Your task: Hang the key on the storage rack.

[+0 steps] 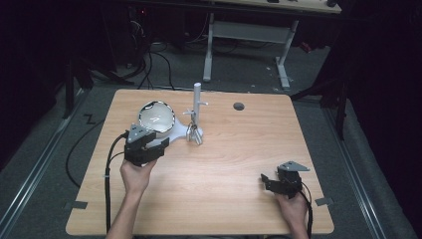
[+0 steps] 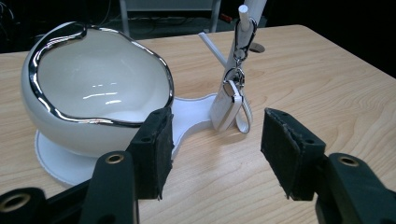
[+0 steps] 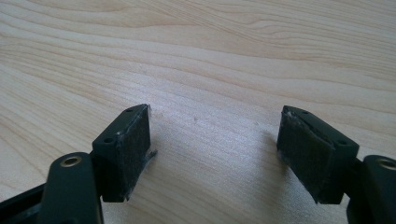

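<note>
nearby, white bowl (image 2: 100, 88) beside keyring stand (image 2: 233, 70); left tool (image 2: 215, 154) agape.

The high view is dim and soft: light falls from above on the wooden table (image 1: 234, 164), while the floor and the frame's left, right and upper edges sink into near black. Detail is coarse, with small things on the table blurred. The left gripper view is brighter and sharper; streaks of glare sit inside the white bowl (image 2: 93, 93) and its chrome rim (image 2: 51, 109) mirrors the dark room, while the upper background is murky. In the right gripper view the wood grain is evenly lit, with soft shadows beside the black pads (image 3: 133, 149), and the lower corners are slightly blurred.
</note>
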{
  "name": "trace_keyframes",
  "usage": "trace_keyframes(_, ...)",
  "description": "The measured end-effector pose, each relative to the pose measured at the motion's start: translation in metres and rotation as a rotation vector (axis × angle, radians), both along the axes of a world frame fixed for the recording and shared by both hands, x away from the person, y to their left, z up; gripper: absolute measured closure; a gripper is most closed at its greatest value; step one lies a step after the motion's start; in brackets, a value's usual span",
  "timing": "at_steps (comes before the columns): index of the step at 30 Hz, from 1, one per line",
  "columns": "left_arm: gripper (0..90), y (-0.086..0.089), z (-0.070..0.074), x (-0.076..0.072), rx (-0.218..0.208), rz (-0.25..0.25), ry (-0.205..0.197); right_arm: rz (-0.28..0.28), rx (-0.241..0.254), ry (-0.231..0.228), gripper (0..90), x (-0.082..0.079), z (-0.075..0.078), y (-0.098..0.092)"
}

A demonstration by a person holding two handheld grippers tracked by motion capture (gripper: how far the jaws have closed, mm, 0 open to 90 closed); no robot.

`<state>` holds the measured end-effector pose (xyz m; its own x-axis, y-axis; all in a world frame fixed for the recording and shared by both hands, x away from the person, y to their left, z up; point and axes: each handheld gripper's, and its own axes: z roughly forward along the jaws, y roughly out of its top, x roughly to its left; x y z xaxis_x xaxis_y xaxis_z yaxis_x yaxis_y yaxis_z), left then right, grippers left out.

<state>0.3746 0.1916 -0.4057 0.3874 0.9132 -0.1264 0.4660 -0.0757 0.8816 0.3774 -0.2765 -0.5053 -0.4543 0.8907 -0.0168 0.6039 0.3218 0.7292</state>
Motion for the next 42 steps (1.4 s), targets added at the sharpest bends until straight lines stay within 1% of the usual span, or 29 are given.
trace_keyframes(12,43.6,0.013,-0.002,-0.013,-0.013,0.014,-0.001,-0.001,0.0,0.0,25.9,0.0,0.0,0.0)
trace_keyframes(26,43.4,0.021,-0.007,-0.025,-0.023,0.026,-0.003,-0.001,0.0,0.0,25.9,0.0,0.0,0.0)
trace_keyframes(32,43.4,0.025,-0.011,-0.03,-0.029,0.034,0.0,-0.001,0.0,0.0,25.9,0.0,0.0,0.0)
trace_keyframes(42,43.4,0.029,-0.015,-0.033,-0.029,0.047,0.006,-0.001,0.0,0.0,25.9,0.0,0.0,0.0)
